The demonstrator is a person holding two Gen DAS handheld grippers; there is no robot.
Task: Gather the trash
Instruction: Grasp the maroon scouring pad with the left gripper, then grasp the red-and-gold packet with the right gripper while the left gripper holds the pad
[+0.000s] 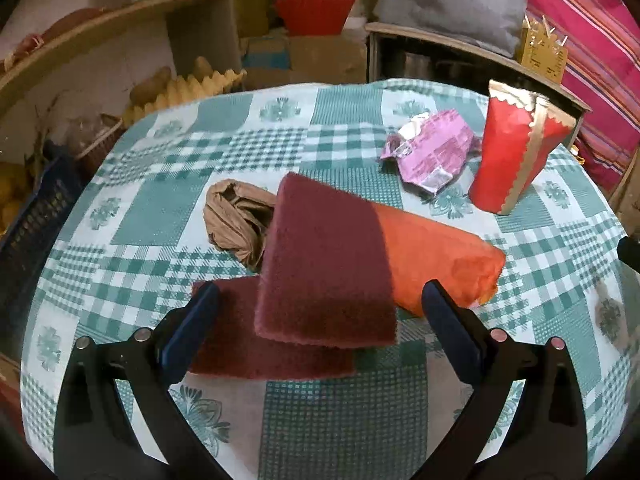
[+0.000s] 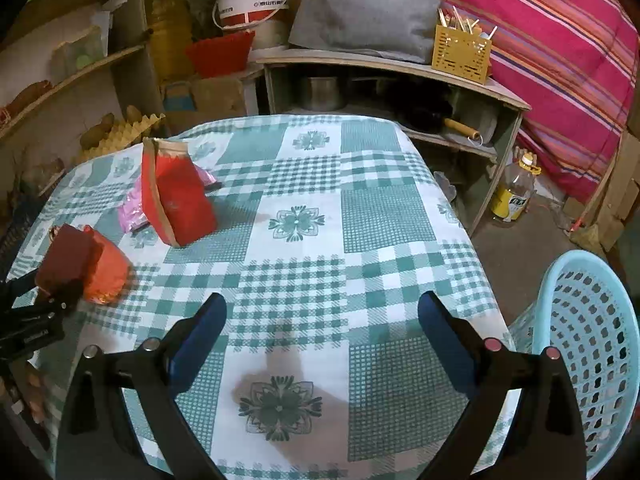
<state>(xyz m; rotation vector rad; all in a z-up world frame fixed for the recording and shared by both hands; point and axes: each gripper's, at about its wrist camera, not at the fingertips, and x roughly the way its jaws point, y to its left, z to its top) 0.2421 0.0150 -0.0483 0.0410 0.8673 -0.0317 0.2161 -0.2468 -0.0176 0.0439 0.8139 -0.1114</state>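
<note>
Trash items lie on the surface (image 1: 152, 216), covered w/ a green-white checked cloth. Maroon scouring pad (image 1: 326, 264): tilted, far edge raised, leaning over an orange wrapper (image 1: 440, 264); lower edge overlaps a 2nd maroon pad (image 1: 272, 356) lying flat. Crumpled tan bag (image 1: 236, 224): touching the tilted pad's left side. Crumpled pink-silver wrapper (image 1: 428, 152): further back, just beside a red pouch w/ gold zigzag trim (image 1: 516, 152), which stands upright, slightly tilted.

Left claw (image 1: 320, 308): released, jaws wide apart, one each side of the pads. Left finger (image 1: 192, 328) sits over the flat pad's left edge; contact cannot be told. Nothing grasped.

Right claw (image 2: 322, 316): released, jaws wide apart, over bare cloth near the surface's front-right area; nothing between them. In right wrist view, pad/orange wrapper group (image 2: 84, 268) is far left, w/ left claw's black frame beside it; red pouch (image 2: 176, 192) mid-left.

Light-blue perforated plastic basket (image 2: 592, 336): off the surface's right edge, lower than the top. Behind: wooden shelves, white bucket (image 2: 252, 0), grey cushion (image 2: 368, 8), yellow utensil holder (image 2: 460, 52), pink striped fabric (image 2: 560, 60).
</note>
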